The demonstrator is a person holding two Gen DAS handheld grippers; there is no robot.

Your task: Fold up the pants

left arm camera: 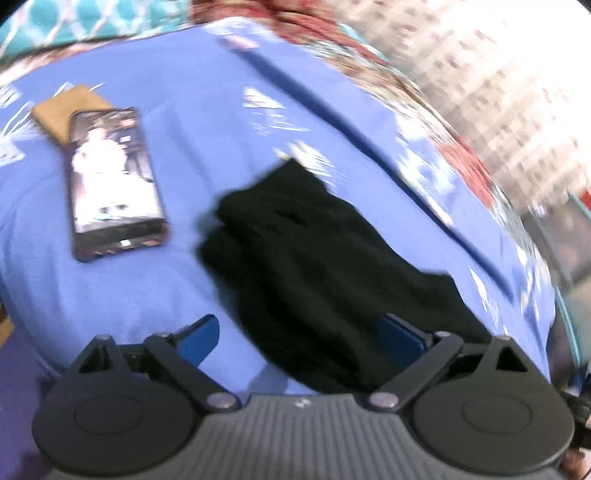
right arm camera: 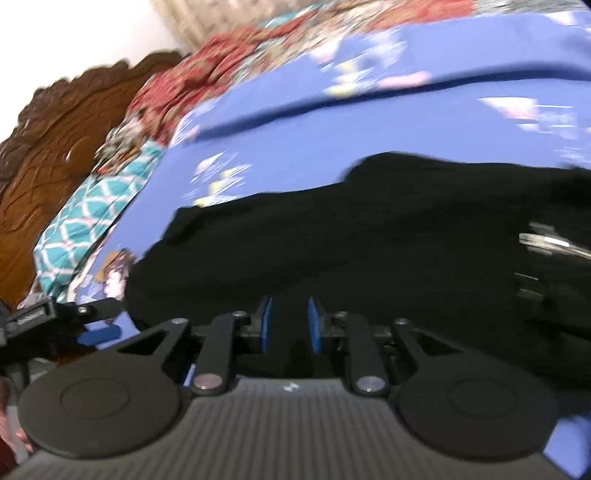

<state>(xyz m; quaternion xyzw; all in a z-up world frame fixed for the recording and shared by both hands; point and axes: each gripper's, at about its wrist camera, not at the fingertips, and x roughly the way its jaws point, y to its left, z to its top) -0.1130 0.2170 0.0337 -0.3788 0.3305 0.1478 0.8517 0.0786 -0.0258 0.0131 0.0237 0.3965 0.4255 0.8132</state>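
The left hand-held gripper [left arm camera: 299, 341] is spread wide over black pants [left arm camera: 314, 266] lying on a blue bedsheet [left arm camera: 184, 147], their long axis running diagonally. The right hand-held gripper [right arm camera: 290, 325] is nearly pressed together over the pants; grip unclear. A smartphone [left arm camera: 114, 181] lies nearby. No readable writing.

- Bed sheet [left arm camera: 184, 177], blue with white print, fills most of both views; blurred.
- Red floral blanket [right arm camera: 192, 79] bunched along sheet edge, 11 o'clock in right view.
- Teal lattice pillow [right arm camera: 92, 214] at 9 o'clock, right view.
- Carved brown wooden headboard [right arm camera: 55, 147] at 9–10 o'clock.
- White wall [right arm camera: 74, 33] above headboard, brightly lit.
- Pale patterned curtain [left arm camera: 509, 81] at 2 o'clock, left view; smeared.
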